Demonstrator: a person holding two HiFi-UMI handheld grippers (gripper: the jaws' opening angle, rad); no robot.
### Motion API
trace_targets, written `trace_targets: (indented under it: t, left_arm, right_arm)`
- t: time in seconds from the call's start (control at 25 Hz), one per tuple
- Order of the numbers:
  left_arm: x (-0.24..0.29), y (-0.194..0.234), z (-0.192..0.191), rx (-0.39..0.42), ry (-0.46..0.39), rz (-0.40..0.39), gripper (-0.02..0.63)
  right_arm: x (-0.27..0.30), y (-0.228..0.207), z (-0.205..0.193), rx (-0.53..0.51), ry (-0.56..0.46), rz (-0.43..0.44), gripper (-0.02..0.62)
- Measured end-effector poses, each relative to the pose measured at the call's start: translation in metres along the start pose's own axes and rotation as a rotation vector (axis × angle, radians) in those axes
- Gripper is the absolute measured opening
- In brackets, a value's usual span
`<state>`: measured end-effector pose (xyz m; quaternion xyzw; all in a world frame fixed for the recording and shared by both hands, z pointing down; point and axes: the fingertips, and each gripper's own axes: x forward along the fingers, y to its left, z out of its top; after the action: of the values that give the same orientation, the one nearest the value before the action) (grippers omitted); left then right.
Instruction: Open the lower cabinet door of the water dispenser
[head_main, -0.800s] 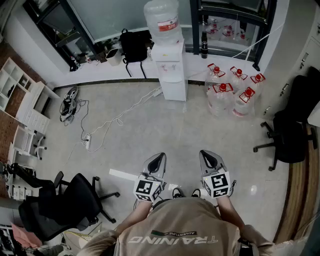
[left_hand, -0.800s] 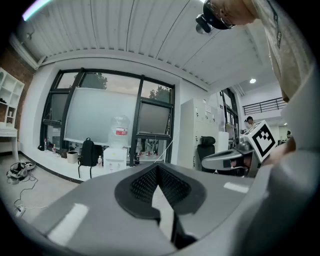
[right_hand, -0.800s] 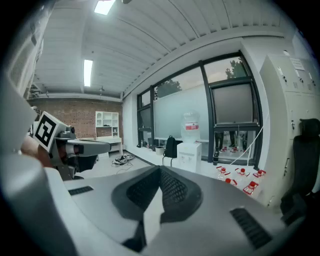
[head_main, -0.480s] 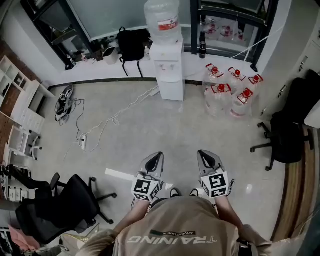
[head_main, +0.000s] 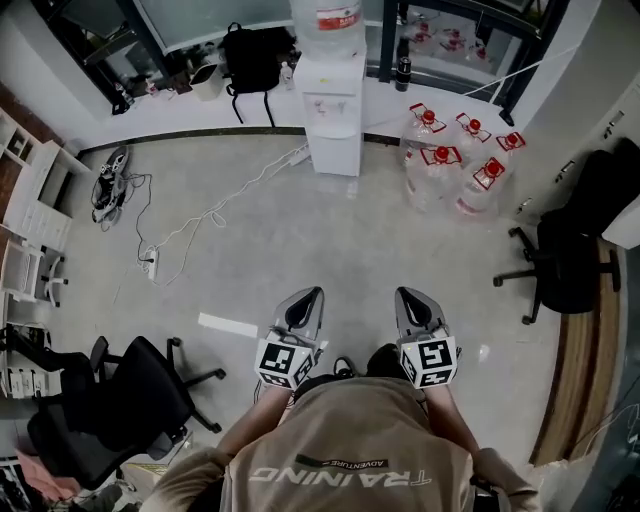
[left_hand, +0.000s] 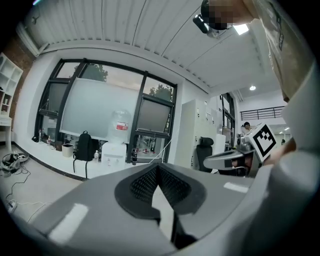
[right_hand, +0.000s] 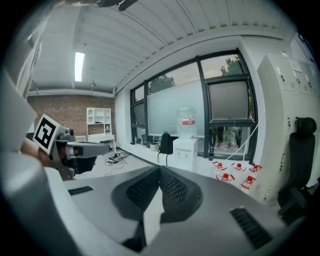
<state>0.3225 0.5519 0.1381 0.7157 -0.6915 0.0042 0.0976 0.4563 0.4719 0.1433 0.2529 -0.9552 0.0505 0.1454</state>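
Water dispenser (head_main: 333, 95) stands against the window wall across the floor, its lower cabinet door (head_main: 335, 155) looks closed, well apart from the person. Left gripper (head_main: 306, 300) and right gripper (head_main: 413, 300) ride side by side, jaws clenched on nothing. Likely a carry pose, since nothing is within reach to grasp yet.

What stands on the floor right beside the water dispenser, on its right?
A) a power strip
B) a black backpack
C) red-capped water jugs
C: the jugs stand clustered just right of the dispenser in the head view; the backpack is on its left.
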Motion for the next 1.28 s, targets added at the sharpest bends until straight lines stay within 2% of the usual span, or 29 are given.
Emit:
trace_targets:
  t: [0.28, 0.6, 0.72, 0.96, 1.12, 1.28]
  left_arm:
    - [0.043, 0.019, 0.008, -0.009, -0.002, 0.008, 0.003]
    - [0.131, 0.030, 0.037, 0.006, -0.001, 0.064, 0.003]
    - [0.167, 0.036, 0.040, -0.049, -0.002, 0.076, 0.003]
    - [0.217, 0.051, 0.049, -0.105, 0.000, 0.143, 0.003]
    - [0.234, 0.068, 0.039, -0.145, 0.024, 0.182, 0.003]
    - [0.250, 0.082, 0.032, -0.158, 0.044, 0.178, 0.003]
  right_arm:
    - [0.037, -0.030, -0.007, 0.025, 0.025, 0.018, 0.009]
    - [0.109, -0.117, 0.016, 0.028, -0.003, 0.085, 0.009]
    - [0.135, -0.154, 0.018, 0.037, 0.012, 0.099, 0.009]
    - [0.176, -0.204, 0.018, 0.043, 0.048, 0.152, 0.009]
    - [0.197, -0.215, 0.014, 0.059, 0.067, 0.169, 0.009]
    - [0.216, -0.223, 0.009, 0.068, 0.094, 0.163, 0.009]
